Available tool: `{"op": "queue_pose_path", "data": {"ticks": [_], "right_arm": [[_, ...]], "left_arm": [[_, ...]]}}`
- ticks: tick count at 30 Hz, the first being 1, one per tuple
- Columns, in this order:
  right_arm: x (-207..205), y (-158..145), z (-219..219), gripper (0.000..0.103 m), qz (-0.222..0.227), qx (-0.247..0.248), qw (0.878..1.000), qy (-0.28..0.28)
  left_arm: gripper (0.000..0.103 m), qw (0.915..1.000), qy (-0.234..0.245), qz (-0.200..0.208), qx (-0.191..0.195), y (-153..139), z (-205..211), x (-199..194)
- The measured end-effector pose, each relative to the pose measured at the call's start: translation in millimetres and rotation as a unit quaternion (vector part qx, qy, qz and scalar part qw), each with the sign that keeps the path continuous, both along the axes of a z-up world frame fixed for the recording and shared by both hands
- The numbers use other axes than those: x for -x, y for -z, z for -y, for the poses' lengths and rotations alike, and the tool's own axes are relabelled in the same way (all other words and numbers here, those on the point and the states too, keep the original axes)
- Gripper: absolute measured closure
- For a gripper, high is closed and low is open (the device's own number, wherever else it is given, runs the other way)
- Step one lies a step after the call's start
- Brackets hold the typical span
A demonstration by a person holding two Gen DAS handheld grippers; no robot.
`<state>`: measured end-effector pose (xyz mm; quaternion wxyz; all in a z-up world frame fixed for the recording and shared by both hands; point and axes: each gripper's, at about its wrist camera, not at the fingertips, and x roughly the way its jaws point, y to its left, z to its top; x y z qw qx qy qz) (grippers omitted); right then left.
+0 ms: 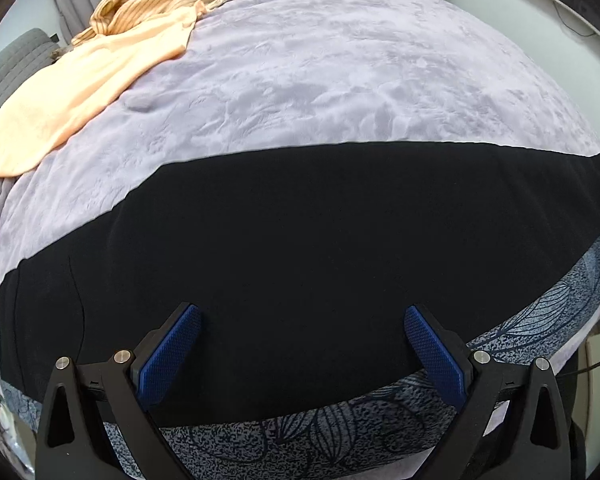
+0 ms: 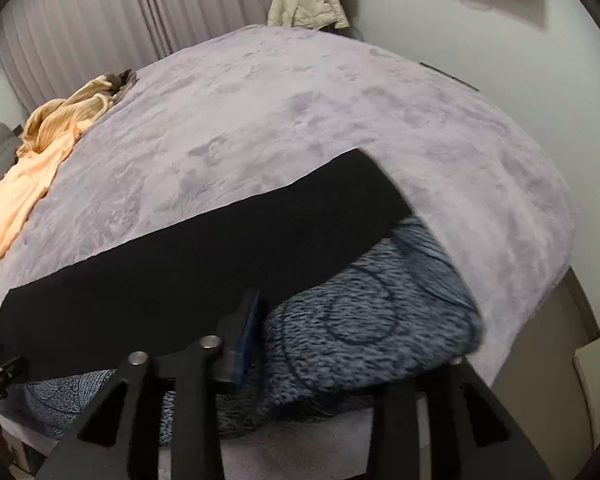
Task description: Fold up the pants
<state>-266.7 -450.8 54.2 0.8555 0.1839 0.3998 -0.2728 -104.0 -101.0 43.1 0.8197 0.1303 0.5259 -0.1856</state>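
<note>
Where the two views meet, the bed [image 1: 340,60] fills nearly everything: a wide mattress under a plush lilac-grey blanket whose nap shows brushed swirls and pressed marks. Along the bed's near edge lies a second cover, a mottled blue-grey blanket [image 2: 360,320] with dark leaf and circle outlines, fuzzy in texture and bulging over the side.

On the bed, across its near part, the pants [image 1: 300,260] lie flat as a long, matte black band with straight edges, running from the bed's left side toward its right; in the right wrist view the band [image 2: 204,256] ends in a squared corner (its near edge overlaps the patterned blanket).

At the bed's far left corner, a smooth peach cloth [image 1: 72,96] spreads in soft folds, and a ribbed tan-striped garment [image 1: 156,0] is bunched just behind it. Beyond the bed's far end a cream puffy jacket [image 2: 306,0] hangs against the wall.

The left gripper [image 1: 302,356] hovers over the pants at the bed's near edge, its blue cross-hatched fingers [image 1: 168,356] spread wide and holding nothing. Of the right gripper [image 2: 340,344], only one blurred blue finger shows at the pants' near edge; whether it is open or grips anything cannot be told.
</note>
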Motion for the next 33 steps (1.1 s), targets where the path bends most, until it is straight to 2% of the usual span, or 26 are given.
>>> {"op": "queue_pose_path", "data": {"ticks": [2, 3, 5, 7, 8, 10, 12, 16, 19, 20, 23, 25, 27, 29, 33], "right_arm": [[20.1, -22.3, 7.7, 0.023, -0.002, 0.045, 0.997, 0.067], [29.1, -32.6, 11.0, 0.023, 0.0, 0.064, 0.993, 0.099], [36.1, -47.7, 5.1, 0.023, 0.018, 0.092, 0.989, 0.112], [24.2, -62.0, -24.5, 0.022, 0.034, 0.13, 0.988, 0.069], [9.1, -63.5, -48.3, 0.022, 0.035, 0.139, 0.989, 0.017], [-23.2, -55.6, -94.8, 0.022, 0.024, 0.135, 0.987, -0.087], [-49.8, -38.9, -133.8, 0.022, 0.015, 0.107, 0.98, -0.168], [-80.8, -7.8, -178.5, 0.022, 0.002, 0.055, 0.97, -0.237], [-102.7, 16.4, -193.5, 0.022, -0.03, 0.048, 0.962, -0.266], [-109.5, 26.2, -194.1, 0.022, -0.05, 0.056, 0.961, -0.268], [-107.3, 29.2, -182.7, 0.017, -0.051, 0.076, 0.962, -0.258], [-97.8, 22.9, -155.0, 0.013, -0.053, 0.081, 0.97, -0.221], [-92.5, 24.7, -110.5, 0.005, -0.07, 0.084, 0.981, -0.158], [-85.0, 27.8, -73.7, 0.001, -0.078, 0.079, 0.988, -0.112], [-75.6, 23.0, -41.6, 0.001, -0.085, 0.091, 0.989, -0.074]], "left_arm": [[0.001, 0.9998, -0.021, 0.002, 0.008, -2.7, -7.6, -0.2], [0.001, 0.9994, -0.031, 0.01, 0.007, -4.8, -9.9, 0.6], [0.001, 0.9986, -0.045, 0.027, 0.004, -11.2, -10.6, 2.0], [0.001, 0.9985, -0.04, 0.038, 0.006, -16.7, -3.9, 5.7], [0.001, 0.9985, -0.032, 0.045, 0.007, -19.4, 1.4, 8.9], [0.001, 0.9981, -0.021, 0.057, -0.003, -21.2, 10.1, 13.6], [0.001, 0.9979, -0.029, 0.056, -0.012, -18.4, 9.8, 12.4], [0.001, 0.9963, -0.074, 0.038, -0.021, -6.6, -17.1, 6.7], [0.001, 0.994, -0.107, 0.018, -0.008, 4.5, -42.5, 0.1], [0.001, 0.9933, -0.115, 0.012, 0.002, 6.6, -48.9, -2.1], [0.001, 0.9926, -0.12, 0.005, 0.02, 7.3, -62.9, -6.2], [0.001, 0.9919, -0.125, 0.007, 0.022, 6.5, -72.2, -8.8], [0.001, 0.9909, -0.132, 0.003, 0.027, 7.5, -79.4, -12.6], [0.001, 0.9889, -0.147, 0.004, 0.02, 9.0, -87.9, -18.7], [0.001, 0.9833, -0.182, 0.007, 0.014, 8.3, -106.5, -33.8]]}}
